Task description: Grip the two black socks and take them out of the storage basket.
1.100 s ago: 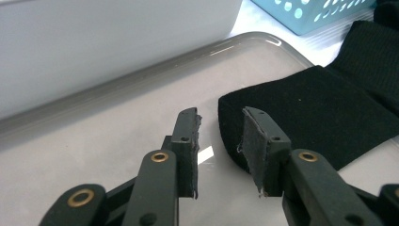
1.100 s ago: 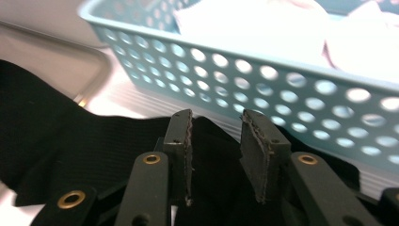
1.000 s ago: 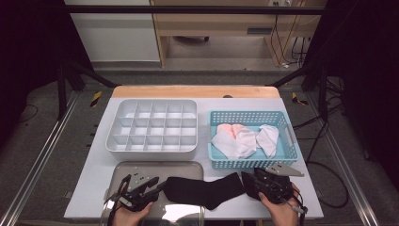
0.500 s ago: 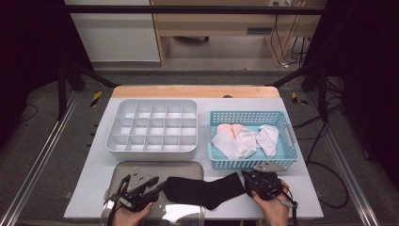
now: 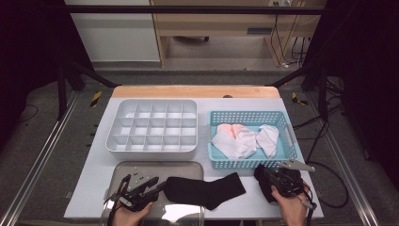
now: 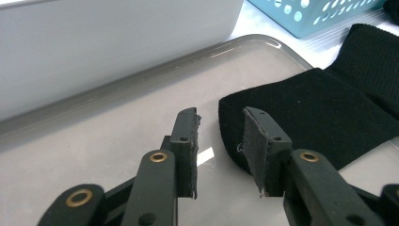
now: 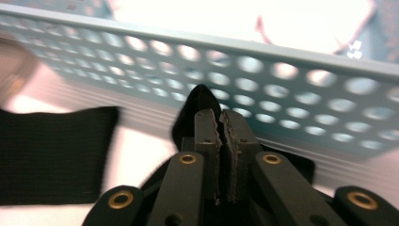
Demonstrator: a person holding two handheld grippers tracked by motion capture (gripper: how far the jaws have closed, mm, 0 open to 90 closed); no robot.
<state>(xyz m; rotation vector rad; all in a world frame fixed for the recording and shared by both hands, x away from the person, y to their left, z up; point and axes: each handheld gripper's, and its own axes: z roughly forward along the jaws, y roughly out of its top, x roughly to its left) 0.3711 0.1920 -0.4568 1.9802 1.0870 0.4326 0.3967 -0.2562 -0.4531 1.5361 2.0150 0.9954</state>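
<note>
A white desk (image 5: 94, 188) carries a white divided organiser (image 5: 153, 127) at the back left and a pale blue perforated basket (image 5: 249, 162) at the back right, with light socks (image 5: 240, 141) piled inside the basket. A grey metal tray (image 5: 141, 167) with a rounded rim sits just in front of the organiser.

A black ribbed sock (image 5: 202, 190) lies flat, one end on the tray's smooth, shiny surface, the other end on the desk beside the basket's front wall. A second black sock (image 5: 264, 181) is bunched near the basket's right front corner.

Left tongs (image 6: 219, 141) rest low over the tray, jaws partly apart, the flat sock's rounded end just ahead between the tips; the pads are not pressing on it. Right tongs (image 7: 220, 127) have just been closing and now sit pinched together on a fold of the bunched black sock, close to the basket's holed wall, which stands directly ahead of them.
</note>
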